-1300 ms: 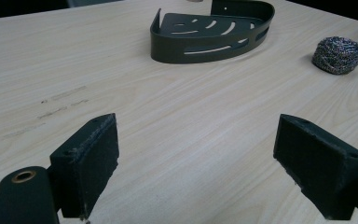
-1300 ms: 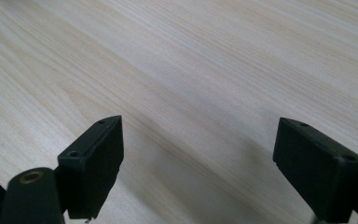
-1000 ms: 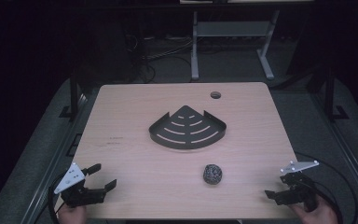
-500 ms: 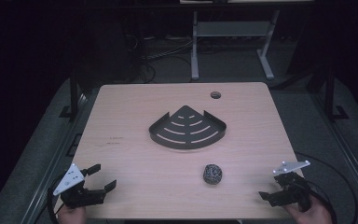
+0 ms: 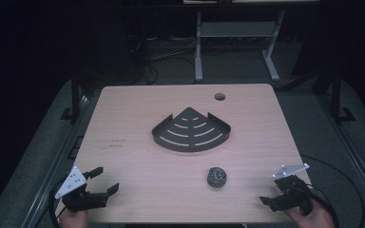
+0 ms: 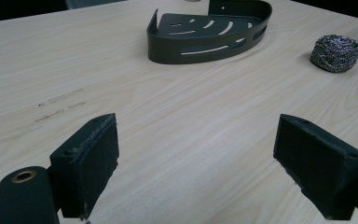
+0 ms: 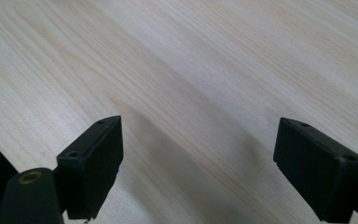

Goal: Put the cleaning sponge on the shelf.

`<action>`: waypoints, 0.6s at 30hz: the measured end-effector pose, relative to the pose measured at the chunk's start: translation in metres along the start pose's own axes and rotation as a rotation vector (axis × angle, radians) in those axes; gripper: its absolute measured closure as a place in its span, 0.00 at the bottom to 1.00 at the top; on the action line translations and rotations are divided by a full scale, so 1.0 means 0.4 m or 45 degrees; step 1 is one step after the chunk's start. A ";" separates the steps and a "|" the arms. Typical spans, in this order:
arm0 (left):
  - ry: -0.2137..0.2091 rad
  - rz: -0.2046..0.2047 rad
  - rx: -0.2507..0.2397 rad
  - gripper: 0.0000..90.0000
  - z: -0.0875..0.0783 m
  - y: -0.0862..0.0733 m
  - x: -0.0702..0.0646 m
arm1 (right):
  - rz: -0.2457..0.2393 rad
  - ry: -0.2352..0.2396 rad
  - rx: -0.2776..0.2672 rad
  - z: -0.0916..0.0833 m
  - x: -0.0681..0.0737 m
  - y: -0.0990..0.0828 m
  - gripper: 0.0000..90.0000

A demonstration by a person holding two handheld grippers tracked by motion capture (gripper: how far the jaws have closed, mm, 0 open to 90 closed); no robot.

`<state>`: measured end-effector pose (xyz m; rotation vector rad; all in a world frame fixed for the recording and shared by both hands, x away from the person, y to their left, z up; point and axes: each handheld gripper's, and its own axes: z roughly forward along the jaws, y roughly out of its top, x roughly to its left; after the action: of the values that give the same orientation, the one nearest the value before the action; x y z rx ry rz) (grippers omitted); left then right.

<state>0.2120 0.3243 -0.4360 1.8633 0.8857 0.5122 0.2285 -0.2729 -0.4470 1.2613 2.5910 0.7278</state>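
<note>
Dark floor and desk legs lie beyond the pale wooden table (image 5: 123,118). From the high view we see a black corner tray (image 5: 191,130) at mid-table, and a steel scourer (image 5: 216,176) lying apart from it at its 5 o'clock. Our left gripper (image 5: 105,179) sits at the table's 7 o'clock corner, jaws wide and holding nothing. Our right gripper (image 5: 269,194) sits at the 5 o'clock corner, well apart from the scourer, which lies at its 10 o'clock.

In the left gripper view our gripper (image 6: 196,163) hangs low over bare wood with jaws wide; the tray (image 6: 209,30) lies ahead at 12 o'clock, the scourer (image 6: 335,53) at 2 o'clock.

In the right gripper view our gripper (image 7: 198,161) stands wide apart too, holding nothing, over bare wood grain (image 7: 191,70).
</note>
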 end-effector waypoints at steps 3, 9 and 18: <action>-0.001 0.001 0.000 0.15 0.001 0.000 -0.001 | -0.011 0.015 0.009 0.004 0.004 0.003 0.17; 0.001 0.003 0.002 0.15 0.001 0.001 0.000 | -0.039 0.025 0.020 0.011 0.015 0.009 0.17; 0.001 0.003 0.002 0.15 0.001 0.001 -0.001 | -0.072 0.036 0.024 0.016 0.029 0.019 0.17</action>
<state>0.2121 0.3237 -0.4357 1.8662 0.8847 0.5144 0.2288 -0.2579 -0.4480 1.1861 2.6509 0.7176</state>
